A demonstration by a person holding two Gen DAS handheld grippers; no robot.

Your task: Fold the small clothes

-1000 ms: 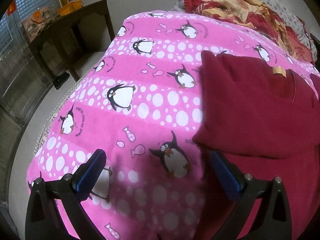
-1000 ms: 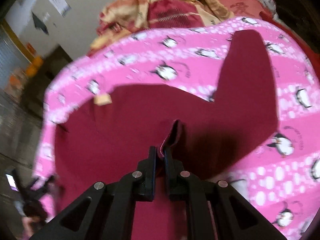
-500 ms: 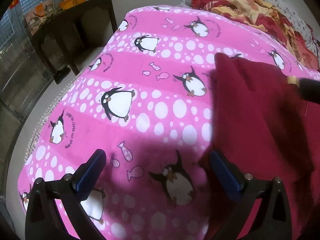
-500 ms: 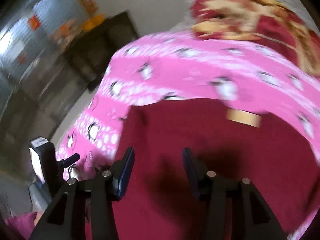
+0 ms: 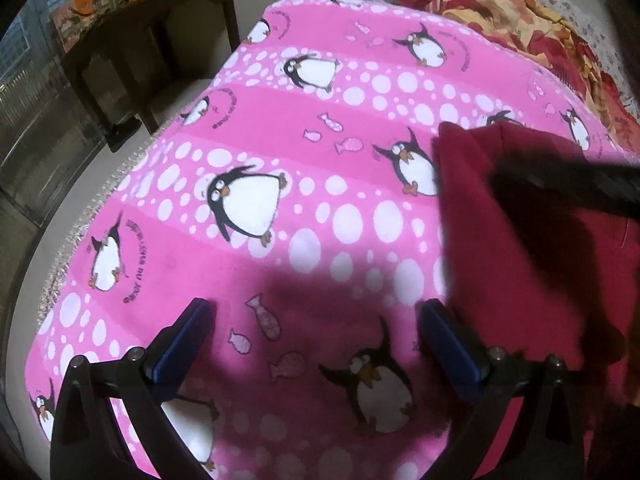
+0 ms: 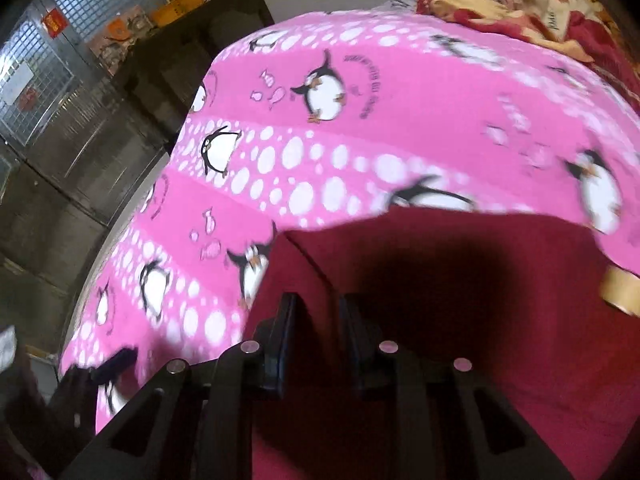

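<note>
Seen from two gripper-mounted fisheye cameras tilted down at a bed: a soft fleece blanket point(image 5: 280, 128) in bright pink, printed with black-and-white penguins, small fish and bands of white oval dots, spread smoothly over the mattress and curving away at the edges. Lying flat on the blanket, toward the right side of the left wrist view, a dark red garment point(image 5: 520, 260) of matte, plush-looking knit, with a straight left edge and a squared upper corner. Sewn near its far right edge in the right wrist view, a small tan rectangular label point(image 6: 622, 292). Hovering over bare blanket just left of the garment's edge, the left gripper point(image 5: 316, 306), black frame with flat blue pads, fingers spread wide and released, nothing between them. Low over the red cloth, near its left edge, the right gripper point(image 6: 319, 300), black fingers just drawn closer together to a narrow gap, with a raised seam or crease of the garment running toward that gap; cannot tell whether the pads actually pinch the fabric. Heaped at the head of the bed, a crumpled quilt point(image 5: 520, 12) in red and cream floral print. Beside the bed, dark wooden furniture point(image 5: 152, 52), boxy and square-legged.
</note>
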